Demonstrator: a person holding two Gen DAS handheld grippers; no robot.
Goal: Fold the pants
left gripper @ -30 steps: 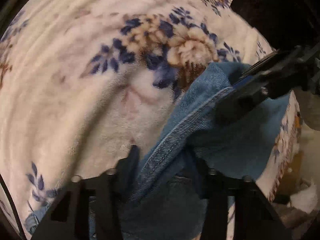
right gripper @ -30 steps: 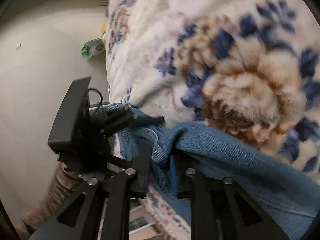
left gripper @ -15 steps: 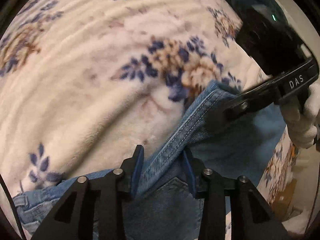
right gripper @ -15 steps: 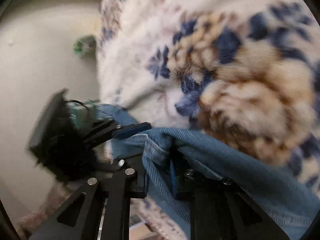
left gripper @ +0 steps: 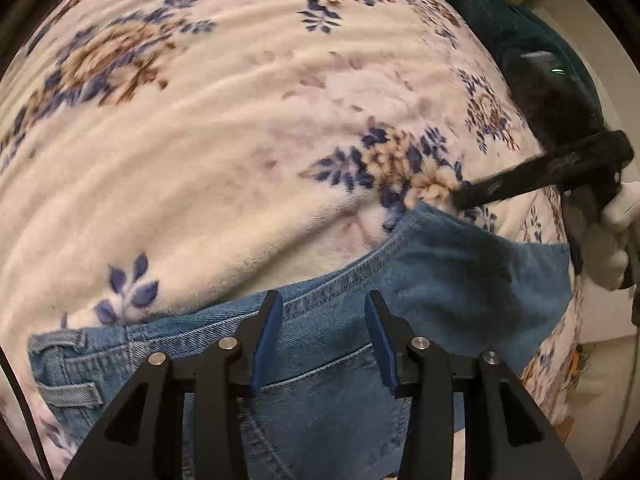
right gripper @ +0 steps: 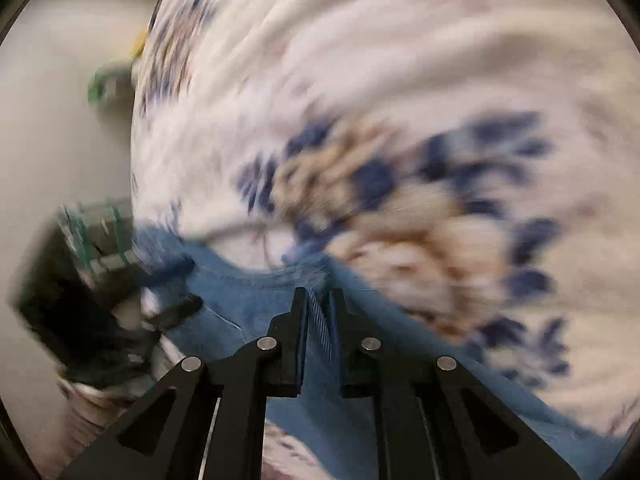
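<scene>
Ahead of my left gripper (left gripper: 322,312) the floral blanket (left gripper: 208,168) lies bare and wide — free passage there. To its right, my right gripper (left gripper: 460,202) and a gloved hand (left gripper: 612,248) block the way, with a dark teal bundle (left gripper: 516,28) beyond. The jeans (left gripper: 460,280) cover the near edge — low, nothing tall.

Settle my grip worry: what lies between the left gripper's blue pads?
The jeans, their stitched seam unpinched, between the left gripper pads; the left wrist view shows it.
</scene>
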